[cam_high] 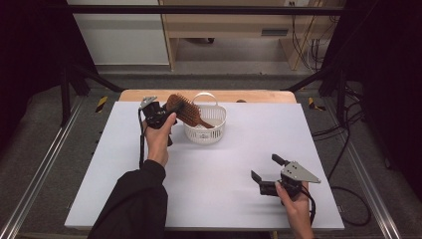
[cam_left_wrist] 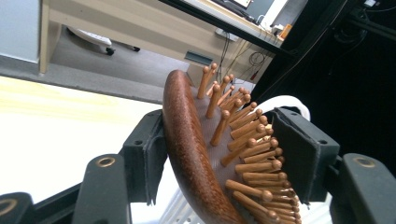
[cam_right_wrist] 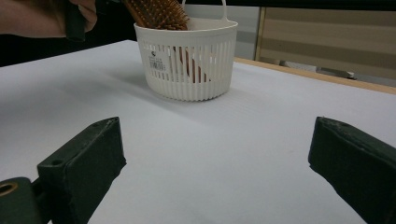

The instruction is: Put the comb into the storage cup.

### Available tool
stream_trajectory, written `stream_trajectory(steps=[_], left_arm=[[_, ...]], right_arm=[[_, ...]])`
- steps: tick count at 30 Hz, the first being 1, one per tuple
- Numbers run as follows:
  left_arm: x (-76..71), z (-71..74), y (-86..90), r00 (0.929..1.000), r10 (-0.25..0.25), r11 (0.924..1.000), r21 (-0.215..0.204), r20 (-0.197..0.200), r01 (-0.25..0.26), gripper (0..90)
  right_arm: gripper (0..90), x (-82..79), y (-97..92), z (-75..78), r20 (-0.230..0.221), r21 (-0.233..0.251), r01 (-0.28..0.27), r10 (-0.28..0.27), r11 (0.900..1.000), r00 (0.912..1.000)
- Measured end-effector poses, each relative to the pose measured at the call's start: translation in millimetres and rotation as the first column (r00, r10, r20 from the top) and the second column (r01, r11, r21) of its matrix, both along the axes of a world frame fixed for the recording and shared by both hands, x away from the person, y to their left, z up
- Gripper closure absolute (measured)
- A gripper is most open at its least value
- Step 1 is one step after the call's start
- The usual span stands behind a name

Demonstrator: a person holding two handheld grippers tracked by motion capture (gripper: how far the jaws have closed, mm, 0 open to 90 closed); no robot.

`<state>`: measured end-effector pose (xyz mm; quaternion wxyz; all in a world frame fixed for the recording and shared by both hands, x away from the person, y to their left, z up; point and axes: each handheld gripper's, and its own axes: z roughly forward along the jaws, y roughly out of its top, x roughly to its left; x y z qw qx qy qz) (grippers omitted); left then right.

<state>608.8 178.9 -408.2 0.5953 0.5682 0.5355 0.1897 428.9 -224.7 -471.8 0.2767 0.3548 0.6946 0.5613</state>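
From above, the left gripper (cam_high: 166,113) holds the head of a reddish-brown wooden hairbrush (cam_high: 185,110) over the rim of a white slotted basket (cam_high: 205,130), handle end down inside it, at the far side of the white table (cam_high: 209,169); the right gripper (cam_high: 268,174) rests near the front edge, jaws spread. Along the left gripper, pads flank the brush's curved back and round-tipped wooden pins (cam_left_wrist: 247,140); contact is unclear. Along the right gripper (cam_right_wrist: 215,172), empty jaws frame the basket (cam_right_wrist: 187,60).

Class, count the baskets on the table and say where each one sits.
1. The white basket stands toward the far side of the white table, left of centre, with a wooden hairbrush leaning into it. None seems hidden.
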Motion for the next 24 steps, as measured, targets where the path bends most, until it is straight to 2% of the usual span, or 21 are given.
stream_trajectory(steps=[7, 12, 16, 20, 24], left_arm=[[-1.1, 2.5, 1.4, 0.9999, -0.003, 0.9997, 0.023, 0.017, 0.003, 33.1], [-6.0, 6.5, -0.2, 0.9981, 0.007, 0.9981, 0.061, 0.061, -0.011, 22.8], [-12.0, 10.3, -2.6, 0.9961, 0.016, 0.9936, 0.110, 0.086, -0.026, 10.8], [-18.7, 11.6, -3.4, 0.9965, 0.018, 0.9877, 0.153, 0.082, -0.031, 5.5], [-24.1, 13.2, 0.2, 0.9964, 0.022, 0.9855, 0.166, 0.081, -0.036, 5.4]], right_arm=[[3.8, 0.1, 0.6, -0.2, -0.001, -0.001, -0.003, 0.003, 1.0000, 1.0000], [3.8, 0.0, 0.3, -0.1, 0.000, -0.001, -0.002, 0.002, 1.0000, 1.0000], [3.8, -0.1, 0.6, -0.1, 0.000, -0.002, -0.003, 0.003, 1.0000, 1.0000], [3.8, 0.7, 1.1, -0.2, 0.004, -0.009, -0.005, 0.005, 0.9999, 1.0000], [3.7, 0.7, 1.8, 0.1, 0.011, -0.006, 0.001, -0.001, 1.0000, 0.9999]])
